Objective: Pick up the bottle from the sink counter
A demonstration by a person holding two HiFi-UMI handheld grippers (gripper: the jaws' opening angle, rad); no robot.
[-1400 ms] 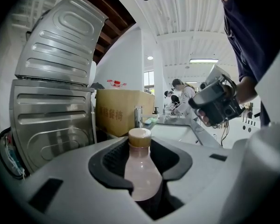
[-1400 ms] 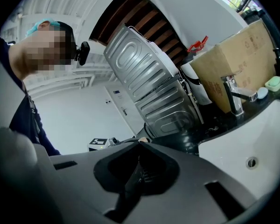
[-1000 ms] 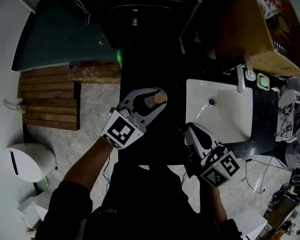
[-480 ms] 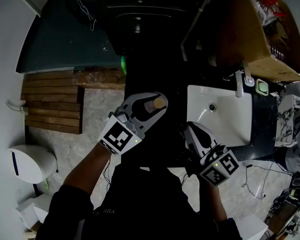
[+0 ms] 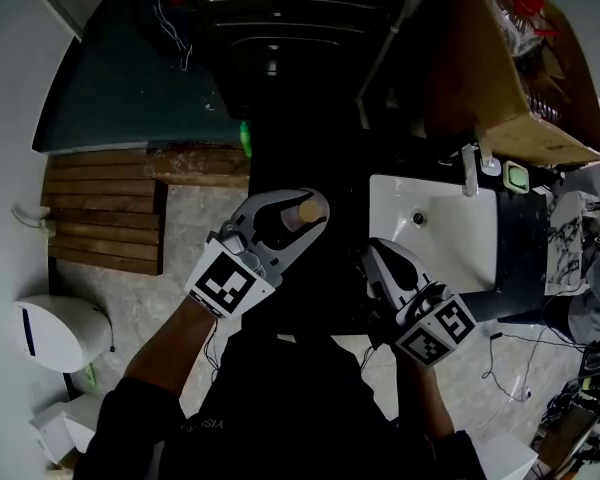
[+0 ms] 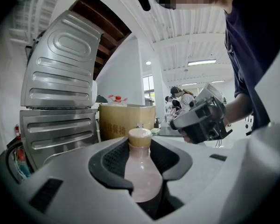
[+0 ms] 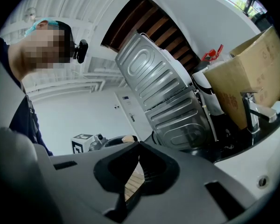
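A small bottle [image 6: 141, 174] of pale pink liquid with a tan cap stands upright between my left gripper's [image 6: 140, 148] dark pads, which are shut on its body. From the head view the cap of the bottle [image 5: 311, 208] pokes out at the tip of the left gripper [image 5: 296, 216], held in the air left of the white sink [image 5: 460, 268]. My right gripper [image 5: 378, 256] hovers near the sink's front left corner. In its own view the right gripper [image 7: 139, 146] has its tips touching, with nothing between them.
A chrome faucet [image 5: 470, 173] and a cardboard box [image 5: 500, 58] sit at the back of the sink counter. A ribbed metal appliance [image 6: 60, 78] stands ahead on the left. Wooden slats [image 5: 100, 208] and a white bin [image 5: 60, 328] lie on the floor to the left.
My left gripper has lifted with the bottle in it and shows larger in the head view. The right gripper has risen a little beside the sink.
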